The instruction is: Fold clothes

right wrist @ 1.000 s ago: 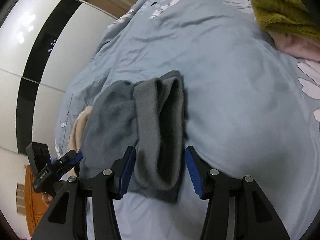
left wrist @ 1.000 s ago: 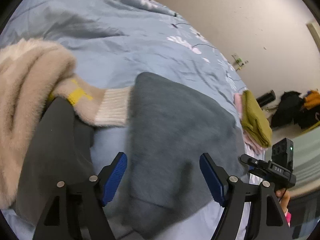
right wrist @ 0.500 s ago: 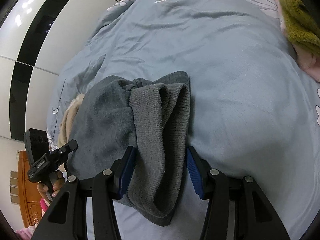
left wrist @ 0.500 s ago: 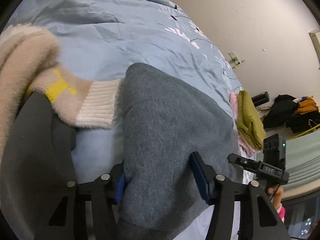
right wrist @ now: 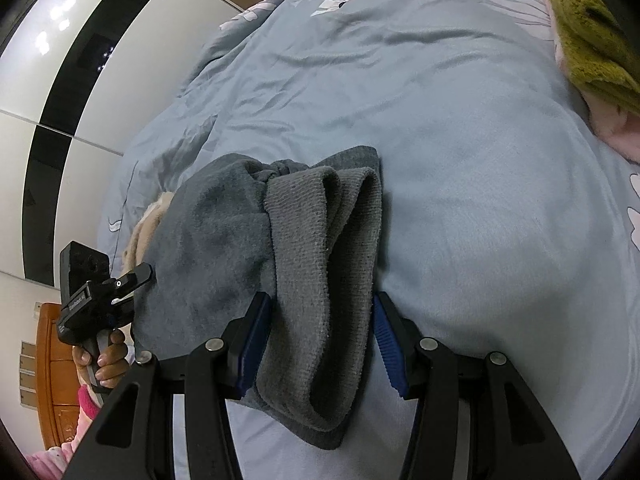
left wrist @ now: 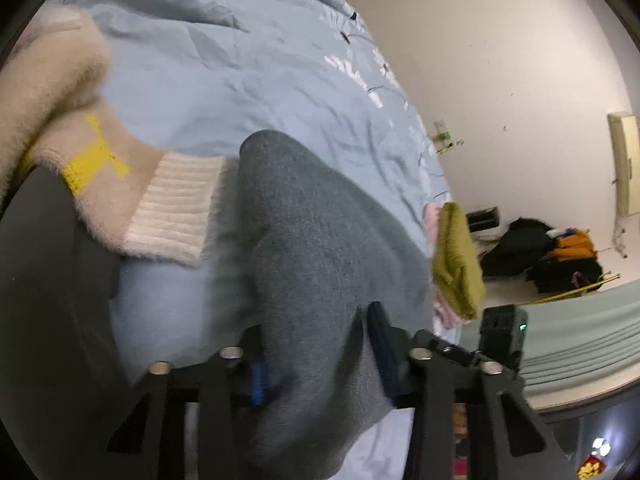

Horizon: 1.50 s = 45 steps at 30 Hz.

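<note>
Between the fingers of my right hand-held gripper (right wrist: pixel 320 340) lies the ribbed hem of the grey sweater (right wrist: pixel 320 280), the jaws partly closed around it; whether they pinch yet I cannot tell. My left hand-held gripper (left wrist: pixel 316 352) straddles the same sweater's other end likewise. It rests bunched on the bed (right wrist: pixel 480 160), not yet folded. Beyond my left, the beige sweater (left wrist: pixel 120 184) waits; a green one (left wrist: pixel 456 264) looks already folded.
</note>
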### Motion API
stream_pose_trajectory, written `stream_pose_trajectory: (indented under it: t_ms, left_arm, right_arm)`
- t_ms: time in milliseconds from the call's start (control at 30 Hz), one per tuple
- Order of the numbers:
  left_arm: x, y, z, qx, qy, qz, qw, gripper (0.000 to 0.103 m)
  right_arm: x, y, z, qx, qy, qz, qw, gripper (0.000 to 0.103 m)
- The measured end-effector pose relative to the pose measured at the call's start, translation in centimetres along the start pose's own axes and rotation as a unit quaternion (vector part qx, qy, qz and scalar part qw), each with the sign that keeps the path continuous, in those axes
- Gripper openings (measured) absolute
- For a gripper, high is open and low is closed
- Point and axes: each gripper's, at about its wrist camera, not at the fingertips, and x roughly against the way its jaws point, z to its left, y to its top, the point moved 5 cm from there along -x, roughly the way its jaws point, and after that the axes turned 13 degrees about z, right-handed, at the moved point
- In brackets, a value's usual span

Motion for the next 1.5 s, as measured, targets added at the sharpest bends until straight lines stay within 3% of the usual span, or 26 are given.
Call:
stream_pose_trajectory:
  t_ms: [167,367,467,700,767,933,1067,1167,1233,1500]
  left_arm:
    - [0.6,0.3,-0.2,0.019,0.011,-0.021,0.9995,0.014]
    - [5.1,1.2,-0.6,0.014,0.010,-0.079,0.9967,0.013]
    - [6.4,1.1,1.2,0.028,0.028,-0.077,0.9963,0.013]
    - [5.4,1.4,4.5,0.070,0.019,-0.067,0.9951,0.014]
    - [5.2,1.4,4.9,0.070,0.021,-0.065,0.9952,0.014]
    - [4.9,1.3,5.1,0.064,0.029,-0.060,0.9957,0.015]
    - [4.9,1.2,5.2,0.064,0.026,-0.057,0.9960,0.015]
    - [5.0,1.0,5.1,0.057,0.031,-0.057,0.9963,0.015]
    - [5.2,0.9,4.9,0.051,0.035,-0.058,0.9964,0.015]
    - [5.3,0.4,-1.5,-0.036,0.126,-0.064,0.9893,0.015]
  right_arm:
    - [0.0,0.0,0.2,-0.001,-0.001,0.000,1.000,0.053]
    - [0.4,-0.5,0.9,0.005,0.003,0.002,1.000,0.053]
    - [0.0,-0.4,1.6,0.012,0.012,0.005,1.000,0.053]
    - [-2.8,-0.1,3.9,0.026,0.041,0.034,0.998,0.055]
    - [-3.2,-0.1,3.7,0.021,0.034,0.040,0.998,0.063]
    - [-4.1,0.1,3.8,0.015,0.035,0.049,0.998,0.063]
    - [-5.4,0.6,3.9,0.010,0.061,0.062,0.996,0.063]
    - [-5.6,0.7,3.5,-0.001,0.085,0.056,0.995,0.052]
    - [-5.3,0.7,3.5,-0.007,0.095,0.044,0.994,0.037]
    - [-2.1,0.7,4.3,-0.003,0.090,-0.021,0.996,0.023]
